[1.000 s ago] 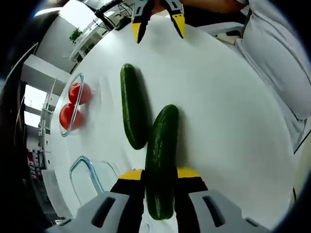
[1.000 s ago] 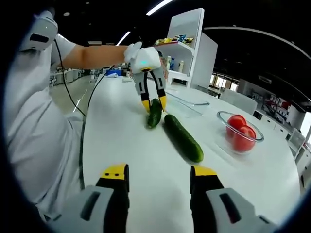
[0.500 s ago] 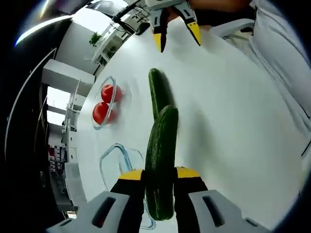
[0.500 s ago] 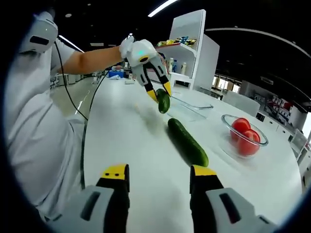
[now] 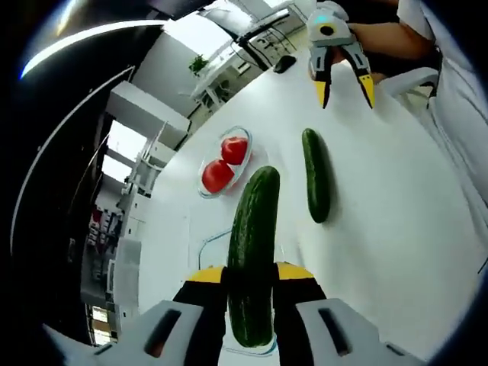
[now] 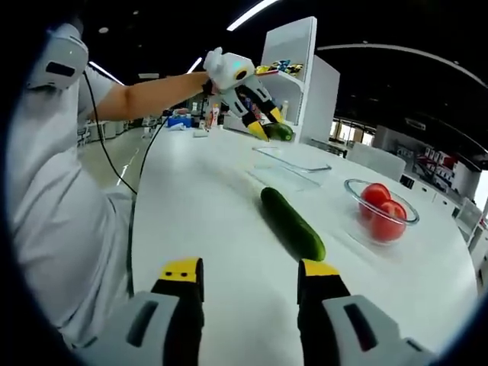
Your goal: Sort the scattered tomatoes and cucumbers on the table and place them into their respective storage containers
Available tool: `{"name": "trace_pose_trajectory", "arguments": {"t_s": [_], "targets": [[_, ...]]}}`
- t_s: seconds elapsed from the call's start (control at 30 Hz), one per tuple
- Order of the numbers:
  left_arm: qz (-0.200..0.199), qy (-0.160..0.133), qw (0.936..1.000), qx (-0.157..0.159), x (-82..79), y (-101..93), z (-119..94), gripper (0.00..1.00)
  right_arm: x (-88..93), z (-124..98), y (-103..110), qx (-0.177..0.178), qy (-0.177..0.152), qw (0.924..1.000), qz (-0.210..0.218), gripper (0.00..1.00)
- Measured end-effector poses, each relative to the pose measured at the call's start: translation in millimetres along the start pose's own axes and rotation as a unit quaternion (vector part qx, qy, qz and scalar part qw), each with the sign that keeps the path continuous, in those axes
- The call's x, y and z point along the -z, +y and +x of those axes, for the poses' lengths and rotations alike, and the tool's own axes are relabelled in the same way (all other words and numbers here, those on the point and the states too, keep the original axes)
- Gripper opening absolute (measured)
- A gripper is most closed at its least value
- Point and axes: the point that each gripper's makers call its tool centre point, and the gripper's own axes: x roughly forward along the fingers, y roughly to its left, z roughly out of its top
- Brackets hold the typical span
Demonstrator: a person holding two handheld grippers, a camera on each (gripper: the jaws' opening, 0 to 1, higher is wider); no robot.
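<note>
Lifted off the white table [image 6: 213,229] since earlier, the long dark-green cucumber [image 5: 253,259] sits clenched in the left gripper [image 5: 250,276] above the clear rectangular glass container [image 6: 293,162] meant for it, while the right gripper [image 6: 249,268] waits with jaws apart.

Both grippers share one build: the left gripper [image 5: 248,284] and right gripper [image 6: 251,279] have grey moulded bodies, black jaws and yellow tips. A white housing with a teal light tops each. The person wears a white short-sleeved shirt [image 6: 53,213]; a black cable [image 6: 107,156] hangs beside it.
</note>
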Motion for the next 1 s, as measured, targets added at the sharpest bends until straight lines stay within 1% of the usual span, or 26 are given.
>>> {"name": "trace_pose_trajectory", "arguments": {"t_s": [0.07,0.13,0.17,0.3,0.47,0.53,0.57,0.63,0.7,0.73,0.77,0.83,1.0], "targets": [[-0.006,0.012,0.9999,-0.004,6.5,7.0,1,0.22,2.8,0,0,0.0,0.003,1.0,0.002,0.48],[-0.004,0.013,0.9999,-0.006,7.7,10.4,0,0.22,4.3,0,-1,0.0,0.005,1.0,0.002,0.48],[-0.019,0.017,0.9997,-0.002,9.6,12.8,-1,0.22,5.2,0,0,0.0,0.006,1.0,0.003,0.48],[-0.027,0.022,0.9993,-0.014,15.3,27.2,-1,0.22,5.9,1,-1,-0.001,0.005,1.0,0.005,0.48],[-0.043,0.019,0.9988,-0.015,18.7,35.7,2,0.22,6.6,3,-1,-0.002,0.003,1.0,0.009,0.48],[-0.049,0.021,0.9984,-0.018,22.0,39.9,4,0.22,6.8,3,-1,-0.003,0.002,0.9999,0.01,0.48],[-0.05,0.027,0.9981,-0.021,26.7,43.4,6,0.23,6.7,3,-1,-0.003,0.001,0.9999,0.01,0.48],[-0.053,0.037,0.9977,-0.022,33.1,44.5,9,0.23,6.8,3,-2,-0.003,0.001,0.9999,0.011,0.48],[-0.075,0.036,0.9964,-0.015,37.2,43.3,12,0.23,7.7,2,-3,-0.002,0.002,0.9999,0.012,0.48],[-0.077,0.036,0.9963,-0.014,39.0,44.0,13,0.23,8.3,2,-4,-0.002,0.002,0.9999,0.012,0.48],[-0.078,0.038,0.9961,-0.015,40.9,44.0,15,0.23,8.9,2,-4,-0.002,0.003,0.9999,0.013,0.48],[-0.068,0.053,0.9959,-0.028,47.0,47.3,17,0.23,9.2,2,-4,-0.002,0.003,0.9999,0.013,0.48],[-0.071,0.06,0.9954,-0.026,54.5,49.1,24,0.23,11.8,1,-5,-0.001,0.006,0.9999,0.015,0.48]]}}
